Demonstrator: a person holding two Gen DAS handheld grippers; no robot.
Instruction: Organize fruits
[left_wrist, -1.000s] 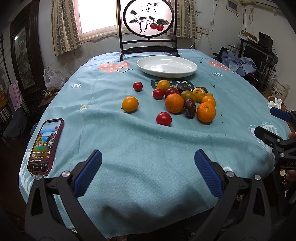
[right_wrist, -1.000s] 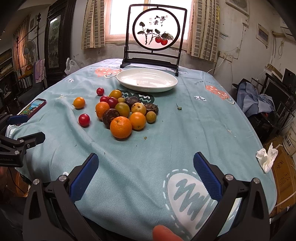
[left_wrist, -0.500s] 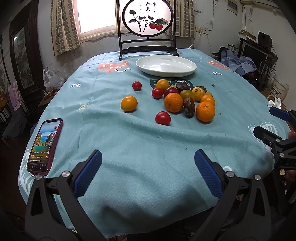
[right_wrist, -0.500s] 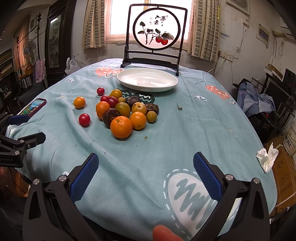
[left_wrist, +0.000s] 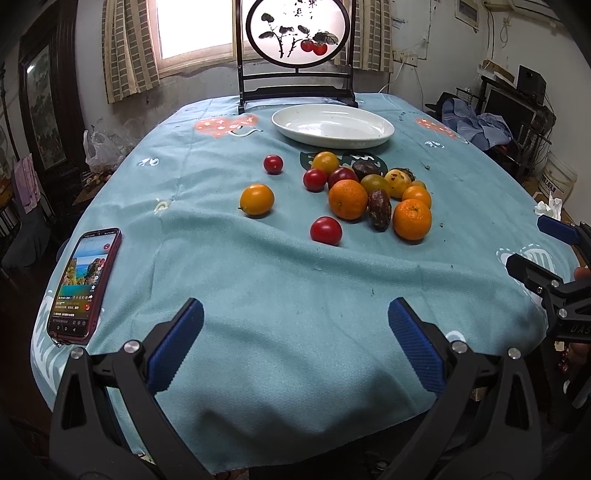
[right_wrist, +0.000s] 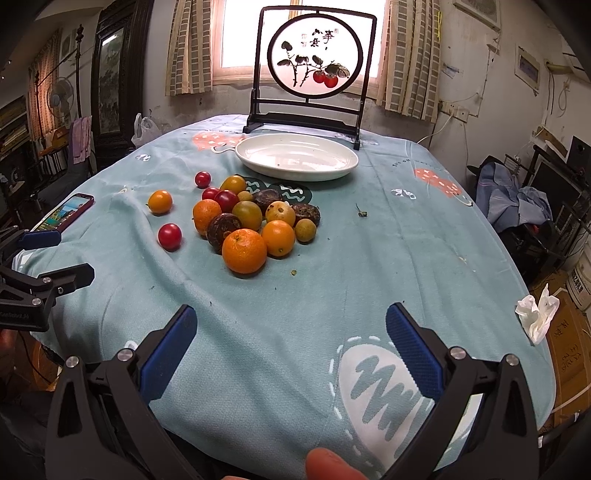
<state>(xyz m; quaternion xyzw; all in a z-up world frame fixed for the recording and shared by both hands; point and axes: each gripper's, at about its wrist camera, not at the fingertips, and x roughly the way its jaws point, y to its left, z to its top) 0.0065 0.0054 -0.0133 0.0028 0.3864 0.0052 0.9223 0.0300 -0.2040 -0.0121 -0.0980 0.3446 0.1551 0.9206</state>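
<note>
Nothing has moved: white plate (left_wrist: 332, 127) empty, fruits (right_wrist: 255, 221) beside it.

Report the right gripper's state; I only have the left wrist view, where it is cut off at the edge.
Observer: The right gripper is open, its blue pads wide apart with nothing between them.
Operator: Check behind the near orange on the pile's right side.
Observer: A small yellow-green fruit sits there, right beside the smaller orange.
Operator: Look for any part of the person.
Observer: A fingertip shows at the bottom edge of the right wrist view.
</note>
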